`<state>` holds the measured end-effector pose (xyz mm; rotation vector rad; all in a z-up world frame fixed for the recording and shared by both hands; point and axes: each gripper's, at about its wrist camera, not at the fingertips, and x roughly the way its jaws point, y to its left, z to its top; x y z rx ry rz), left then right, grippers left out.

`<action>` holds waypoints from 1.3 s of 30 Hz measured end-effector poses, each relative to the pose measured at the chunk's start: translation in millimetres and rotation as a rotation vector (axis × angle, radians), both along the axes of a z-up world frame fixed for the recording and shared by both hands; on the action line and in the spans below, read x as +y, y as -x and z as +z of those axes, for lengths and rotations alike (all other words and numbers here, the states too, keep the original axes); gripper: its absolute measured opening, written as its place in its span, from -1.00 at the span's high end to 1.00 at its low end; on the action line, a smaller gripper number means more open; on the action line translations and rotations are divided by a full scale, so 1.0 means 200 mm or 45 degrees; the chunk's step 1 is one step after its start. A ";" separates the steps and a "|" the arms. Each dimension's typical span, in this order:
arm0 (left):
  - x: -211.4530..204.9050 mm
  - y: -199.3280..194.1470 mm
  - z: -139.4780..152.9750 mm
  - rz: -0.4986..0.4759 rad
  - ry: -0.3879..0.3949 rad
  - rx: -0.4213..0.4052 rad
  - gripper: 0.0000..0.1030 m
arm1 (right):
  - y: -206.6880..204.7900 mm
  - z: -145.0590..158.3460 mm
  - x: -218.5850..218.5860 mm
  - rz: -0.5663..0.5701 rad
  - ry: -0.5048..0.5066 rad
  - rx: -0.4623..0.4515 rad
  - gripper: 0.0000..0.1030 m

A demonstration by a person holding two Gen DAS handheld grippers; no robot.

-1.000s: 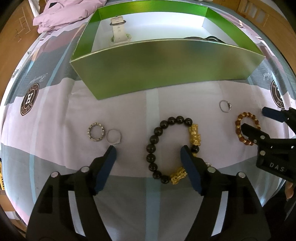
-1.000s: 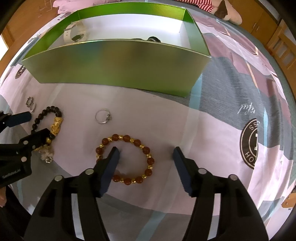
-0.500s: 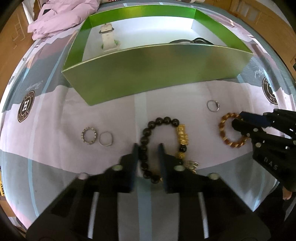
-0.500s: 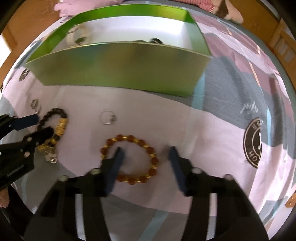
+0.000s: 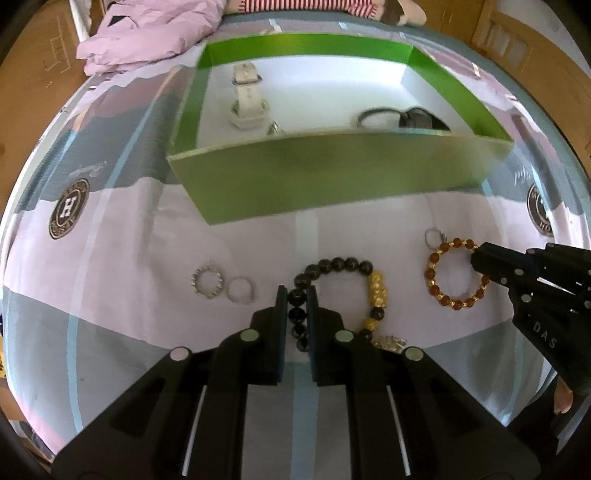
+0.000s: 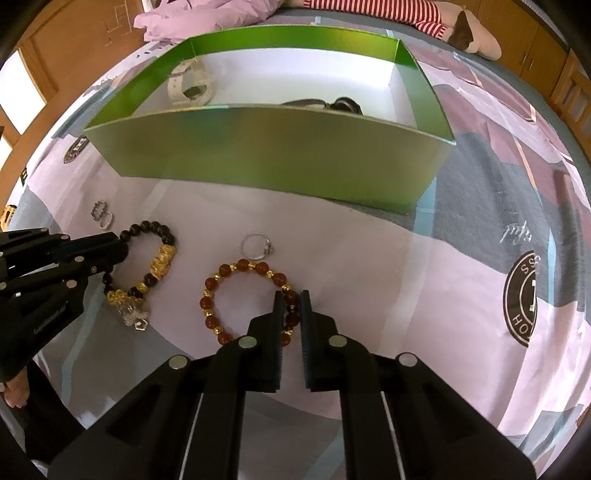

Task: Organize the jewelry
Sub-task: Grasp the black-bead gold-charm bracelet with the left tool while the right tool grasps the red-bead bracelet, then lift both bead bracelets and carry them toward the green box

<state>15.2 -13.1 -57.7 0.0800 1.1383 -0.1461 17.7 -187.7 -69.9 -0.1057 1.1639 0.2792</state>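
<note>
Left gripper (image 5: 296, 291): your jaws are clamped on the left run of the black bead bracelet (image 5: 332, 266), which lies on the bedsheet (image 5: 129, 229).
Right gripper (image 6: 289, 295): your jaws are closing on the right side of the red-brown bead bracelet (image 6: 221, 273), with beads between the pads.
Green box (image 5: 332, 177): it stands just beyond both bracelets with its near wall facing you and the top open; a white watch (image 5: 247, 99) and a dark watch (image 5: 413, 118) lie inside.
Open room: bare sheet runs between the bracelets and the box wall, and more lies to the right of the red-brown bracelet.
Left of you: a studded ring (image 5: 207, 282) and a plain ring (image 5: 241, 290) lie touching, near the black bracelet.
Between the bracelets: a small silver ring (image 6: 255, 245) lies just above the red-brown beads.
Far edge: a pink garment (image 5: 147, 33) lies heaped behind the box.
</note>
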 end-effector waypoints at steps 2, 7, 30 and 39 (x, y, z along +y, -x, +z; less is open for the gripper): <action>0.02 -0.01 0.00 0.020 -0.020 -0.006 0.75 | -0.01 0.02 0.00 -0.013 -0.012 -0.023 0.83; 0.01 0.00 0.02 -0.037 0.041 0.012 0.42 | -0.03 0.00 -0.02 -0.035 -0.002 -0.002 0.83; -0.15 0.00 -0.12 -0.197 0.025 0.102 0.11 | -0.02 -0.03 0.02 -0.031 0.043 0.017 0.62; -0.17 0.02 -0.09 -0.206 0.011 0.057 0.82 | -0.01 -0.03 0.05 -0.020 0.072 0.011 0.62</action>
